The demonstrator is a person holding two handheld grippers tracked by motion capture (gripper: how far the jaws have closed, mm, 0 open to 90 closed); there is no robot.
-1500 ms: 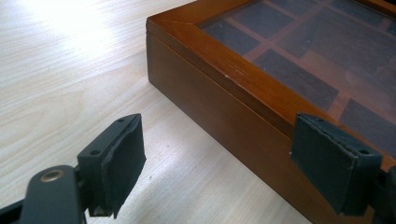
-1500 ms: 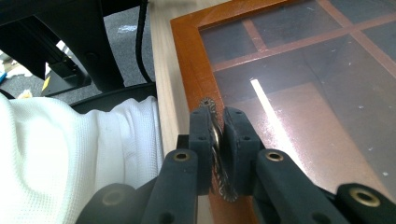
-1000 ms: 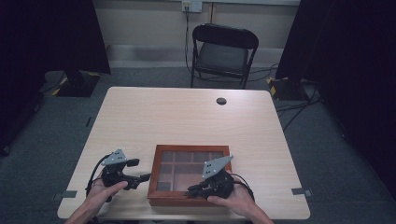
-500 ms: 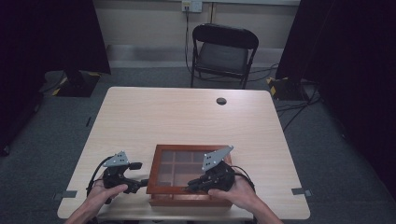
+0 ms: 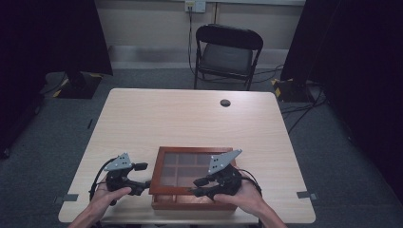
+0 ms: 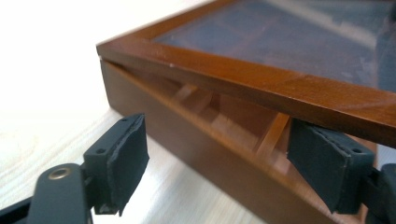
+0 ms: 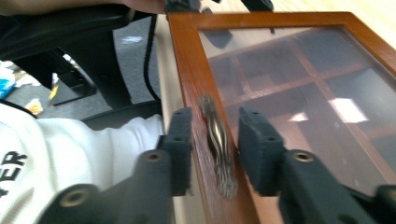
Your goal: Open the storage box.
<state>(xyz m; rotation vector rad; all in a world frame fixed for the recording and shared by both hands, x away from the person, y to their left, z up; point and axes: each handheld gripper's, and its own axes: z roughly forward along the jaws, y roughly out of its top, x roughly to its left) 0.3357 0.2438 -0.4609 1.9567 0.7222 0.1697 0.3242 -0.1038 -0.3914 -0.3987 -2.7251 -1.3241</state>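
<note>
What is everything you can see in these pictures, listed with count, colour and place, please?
Table: one, light wood, centre of the room.
Box: one, reddish-brown wood, near edge of the table; inner dividers show through the lid.
Lid: one, wood frame with glass pane, lifted slightly off the box at its near edge.
Lid handle: one, dark metal, on the lid's near rail.
Round cap: one, black, far side of the tabletop.
Folding chair: one, black, beyond the table.
Floor tape marks: two, grey, beside the table's near corners.
Left hand-held gripper: one, black, open, at the box's left side, one jaw under the lid.
Right hand-held gripper: one, black, jaws either side of the lid handle.
Hands: two, at the near edge.
</note>
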